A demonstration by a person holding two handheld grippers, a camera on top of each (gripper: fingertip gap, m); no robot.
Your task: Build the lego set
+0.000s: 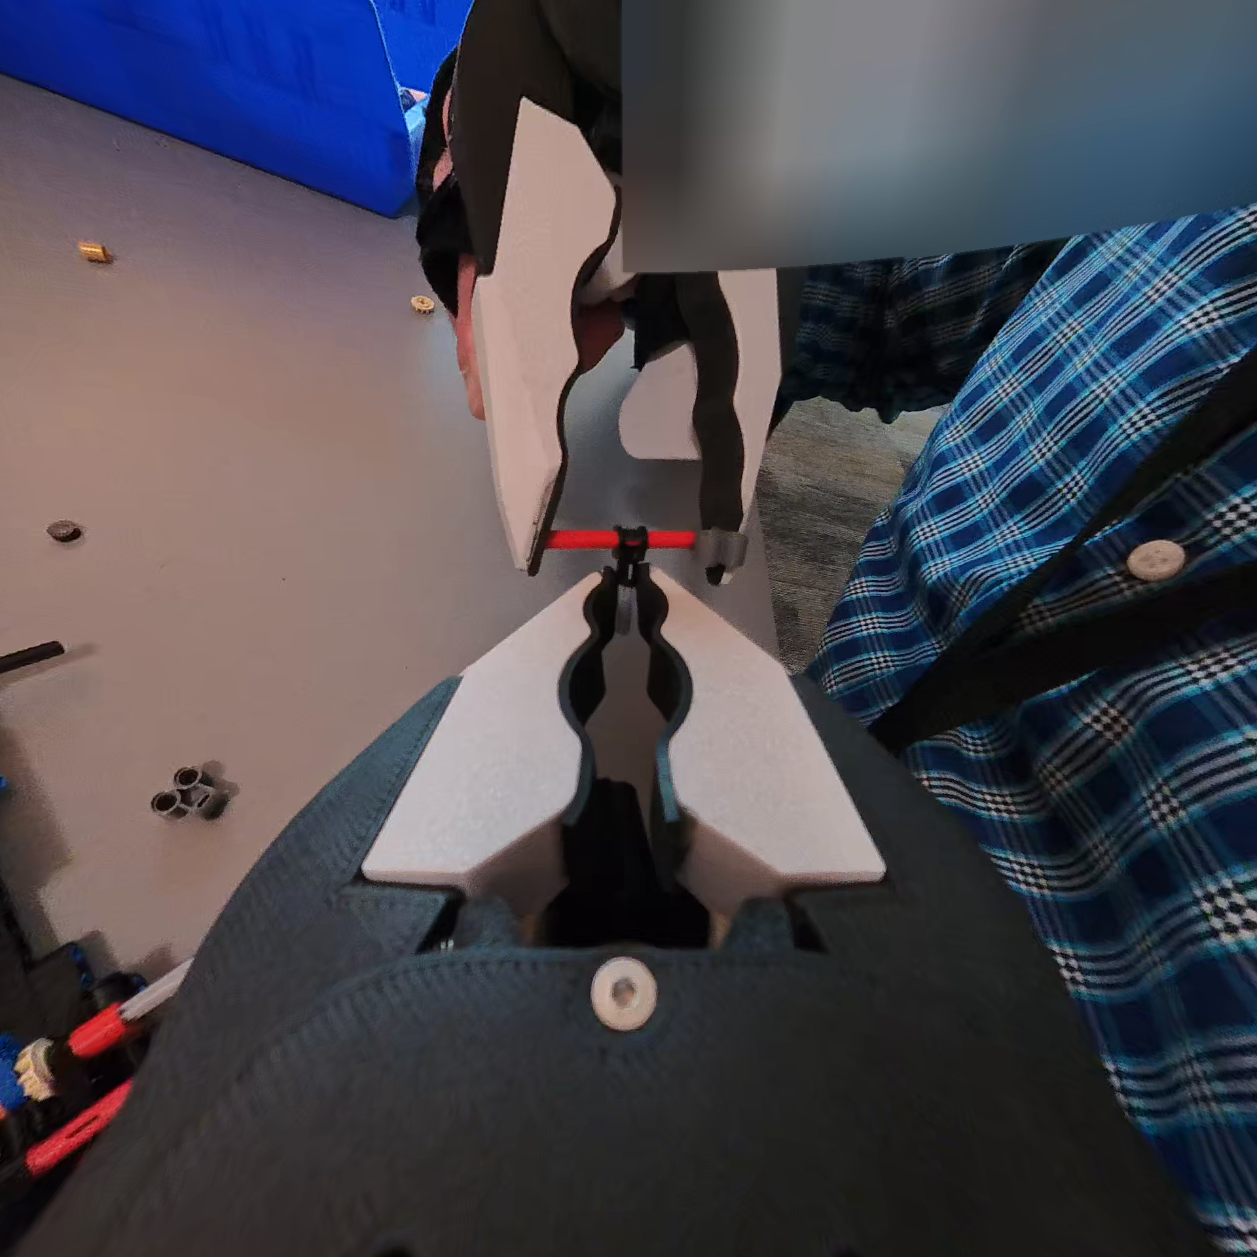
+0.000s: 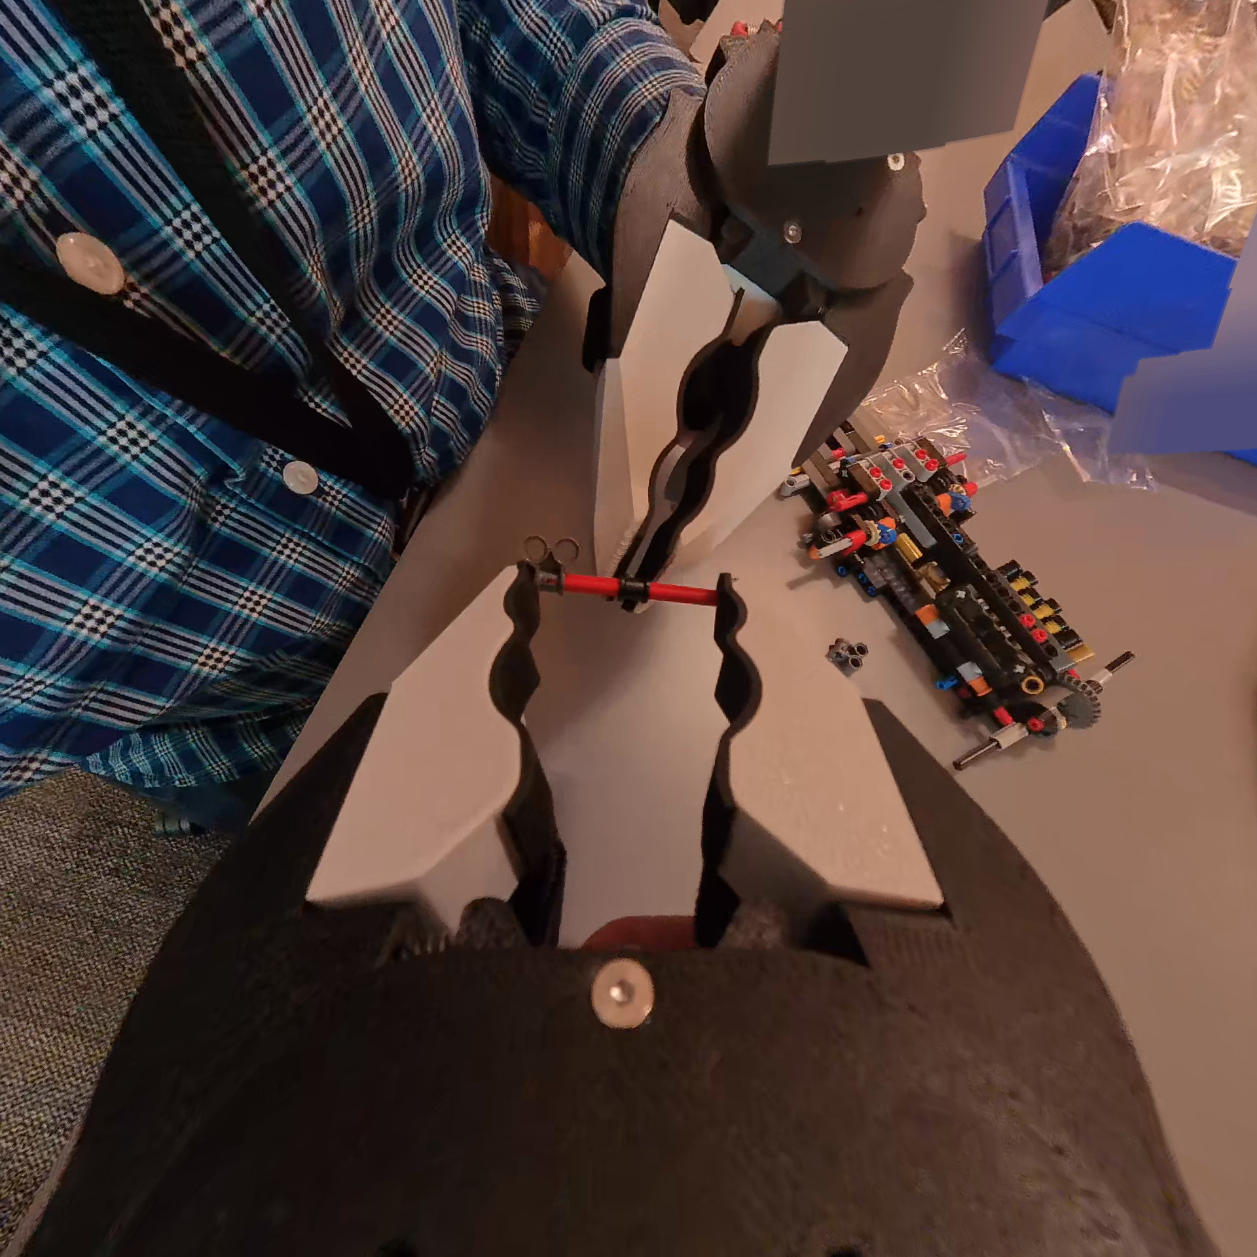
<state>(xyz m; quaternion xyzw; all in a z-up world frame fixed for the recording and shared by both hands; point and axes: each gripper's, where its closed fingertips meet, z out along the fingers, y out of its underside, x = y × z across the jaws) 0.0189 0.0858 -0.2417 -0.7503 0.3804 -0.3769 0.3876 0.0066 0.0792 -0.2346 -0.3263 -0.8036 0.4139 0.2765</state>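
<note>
While the left claw [image 1: 624, 590] pinches the black connector [image 1: 629, 544] at mid-rod, the red rod [image 2: 636, 589] spans the right claw [image 2: 629, 590], clenched end to end, above the bench [image 2: 1020, 884] edge.

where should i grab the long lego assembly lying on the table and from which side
Grip the long lego assembly across its narrow width, near mid-length, coming straight down from above. It lies flat on the table, so its two long sides are what the fingers can close on. I would avoid the near end, where the gear and thin axles stick out.
</note>
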